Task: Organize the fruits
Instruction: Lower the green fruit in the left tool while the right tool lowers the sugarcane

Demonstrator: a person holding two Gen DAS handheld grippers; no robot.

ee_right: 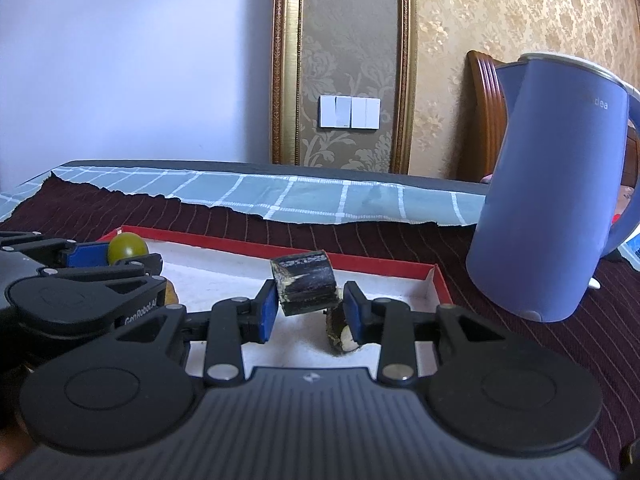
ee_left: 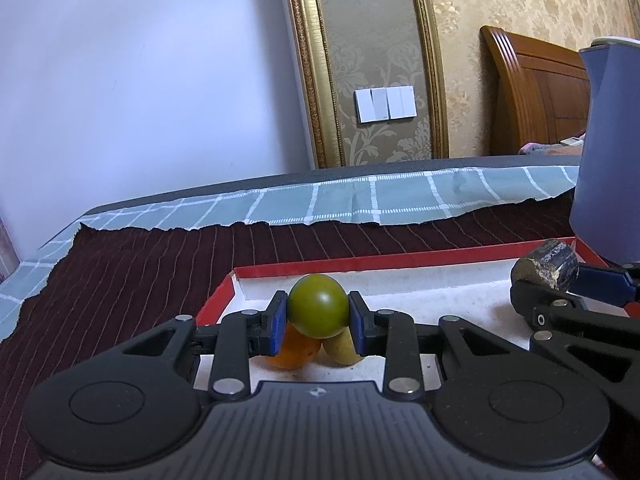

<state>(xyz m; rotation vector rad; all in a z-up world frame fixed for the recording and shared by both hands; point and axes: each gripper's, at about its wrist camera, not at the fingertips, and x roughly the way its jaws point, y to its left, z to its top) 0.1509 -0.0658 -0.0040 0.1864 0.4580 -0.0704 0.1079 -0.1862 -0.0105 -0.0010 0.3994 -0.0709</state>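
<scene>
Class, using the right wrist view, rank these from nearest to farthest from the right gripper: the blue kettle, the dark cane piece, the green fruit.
1. dark cane piece: between the right gripper pads.
2. green fruit: left, in the left gripper.
3. blue kettle: right, outside the tray.

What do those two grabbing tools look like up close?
Both tongs, left and right, look alike: black plastic linkage arms joined by round silver rivets, blue pads on the fingertips, and a dark grey ribbed body with a small star-like mark. White lettering reading GenRobot.AI shows on the left one's side. No cables or sleeves show.
</scene>
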